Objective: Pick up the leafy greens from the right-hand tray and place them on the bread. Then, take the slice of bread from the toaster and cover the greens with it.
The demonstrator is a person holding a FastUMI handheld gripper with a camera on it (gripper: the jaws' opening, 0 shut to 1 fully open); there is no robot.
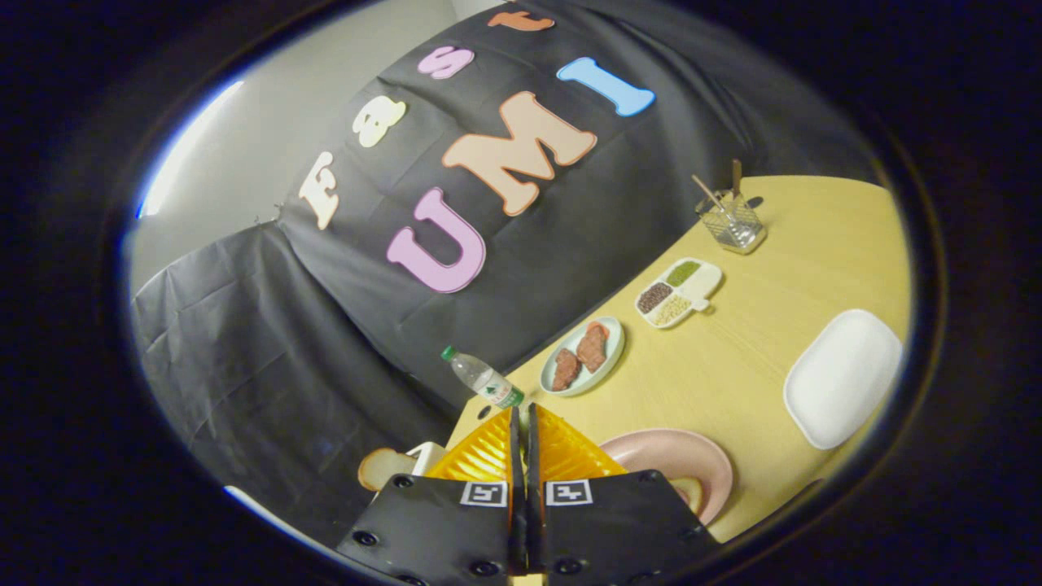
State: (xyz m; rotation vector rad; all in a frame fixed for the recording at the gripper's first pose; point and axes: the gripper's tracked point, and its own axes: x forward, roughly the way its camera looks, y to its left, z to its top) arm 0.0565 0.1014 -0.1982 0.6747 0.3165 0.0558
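My gripper (522, 423) is held high and tilted over the near end of the yellow table, its fingers pressed together with nothing showing between them. To the left of the fingers a slice of bread (381, 468) sticks out of a white toaster (426, 456), which the gripper mostly hides. To the right of the fingers lies a pink plate (700, 456) with a tan piece of bread (689, 493) on it, partly behind the gripper's body. Farther right sits a white tray (842, 378) whose top looks plain white.
Beyond the fingers a water bottle (484, 380) stands at the table's edge. Past it are a plate of meat pieces (583, 356), a divided dish of grains (678, 293) and a glass holder with utensils (731, 220). Bare tabletop (733, 366) lies between plate and tray.
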